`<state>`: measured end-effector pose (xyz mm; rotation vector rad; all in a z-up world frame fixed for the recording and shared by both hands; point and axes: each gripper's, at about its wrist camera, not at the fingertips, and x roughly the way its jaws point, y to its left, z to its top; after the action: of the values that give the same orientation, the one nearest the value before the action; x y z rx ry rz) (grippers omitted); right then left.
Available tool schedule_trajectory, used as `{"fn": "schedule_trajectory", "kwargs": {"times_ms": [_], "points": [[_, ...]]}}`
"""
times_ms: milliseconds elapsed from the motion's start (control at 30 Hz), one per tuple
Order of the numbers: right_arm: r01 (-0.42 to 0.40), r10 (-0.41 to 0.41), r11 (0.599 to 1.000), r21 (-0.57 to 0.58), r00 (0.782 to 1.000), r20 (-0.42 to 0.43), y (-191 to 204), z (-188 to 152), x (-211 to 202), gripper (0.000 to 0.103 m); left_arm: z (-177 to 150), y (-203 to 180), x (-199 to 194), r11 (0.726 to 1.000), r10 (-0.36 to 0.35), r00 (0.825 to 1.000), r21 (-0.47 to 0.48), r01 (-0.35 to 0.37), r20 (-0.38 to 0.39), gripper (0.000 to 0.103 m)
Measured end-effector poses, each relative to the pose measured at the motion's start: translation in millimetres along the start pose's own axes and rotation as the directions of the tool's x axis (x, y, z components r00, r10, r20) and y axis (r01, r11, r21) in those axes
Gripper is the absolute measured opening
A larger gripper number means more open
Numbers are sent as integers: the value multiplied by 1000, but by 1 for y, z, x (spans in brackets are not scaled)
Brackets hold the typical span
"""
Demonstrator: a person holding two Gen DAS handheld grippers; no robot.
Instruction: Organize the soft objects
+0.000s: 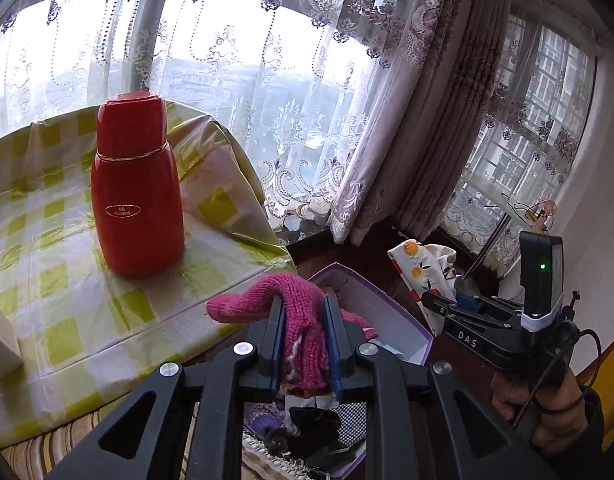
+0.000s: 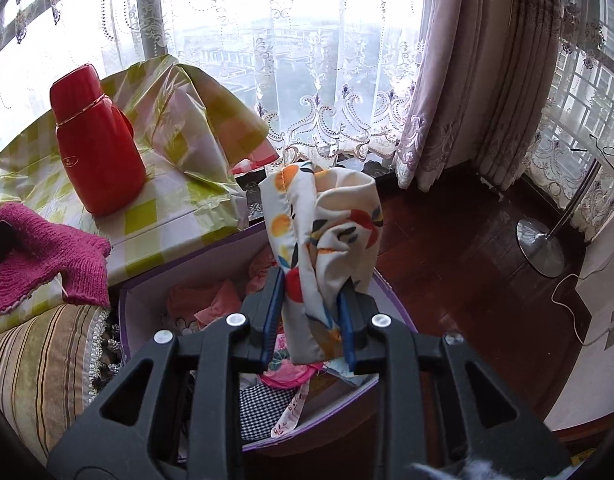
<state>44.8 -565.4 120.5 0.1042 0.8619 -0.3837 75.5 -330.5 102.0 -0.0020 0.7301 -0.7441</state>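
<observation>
— Two pieces are up at once, correct?

— Yes. My left hand-held gripper [image 1: 305, 338] has the pink knitted piece [image 1: 295, 320] between its fingers, pads pressed on the wool, part of it draped over the left fingertip. My right hand-held gripper [image 2: 313, 320] is closed on the white cloth with orange fruit print [image 2: 327, 236], which stands up above the fingers.

— Where is the box?

— The purple box [image 2: 125, 320] sits directly below both grippers, with other fabrics inside it. From the left gripper's camera it lies just beyond and under the fingers.

— Anything else near you?

— A red flask [image 1: 137, 188] stands upright on the desk [image 1: 67, 300], ahead and to the left of my left gripper. A striped cushion [image 2: 39, 364] lies down to the left of my right gripper.
</observation>
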Motion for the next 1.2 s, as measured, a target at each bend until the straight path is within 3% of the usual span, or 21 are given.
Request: {"fn": "schedule_trajectory", "kwargs": {"times_ms": [67, 133, 300, 600, 800, 967, 1200], "points": [[12, -12, 1000, 14, 1000, 2, -5, 0, 0, 53, 1, -2, 11, 1000, -12, 1000, -3, 12, -14, 55], [16, -16, 1000, 22, 1000, 10, -8, 0, -1, 64, 0, 0, 16, 1000, -3, 1000, -26, 3, -20, 67], [14, -14, 1000, 26, 1000, 12, -9, 0, -1, 73, -4, 8, 19, 998, 24, 998, -52, -26, -49, 67], [-13, 13, 1000, 8, 1000, 1, 7, -3, -3, 78, -19, 35, 1, 989, 72, 996, -123, -79, -61, 71], [-74, 74, 996, -47, 997, -7, 37, -6, -8, 79, -38, 65, -23, 972, 131, 990, -189, -140, -59, 71], [-160, 155, 979, -124, 987, -48, 82, -16, -4, 79, -68, 111, -56, 929, 225, 971, -284, -239, -80, 71], [-334, 314, 901, -278, 942, -115, 177, -24, 0, 79, -108, 198, -113, 805, 364, 925, -461, -373, -113, 71]]}}
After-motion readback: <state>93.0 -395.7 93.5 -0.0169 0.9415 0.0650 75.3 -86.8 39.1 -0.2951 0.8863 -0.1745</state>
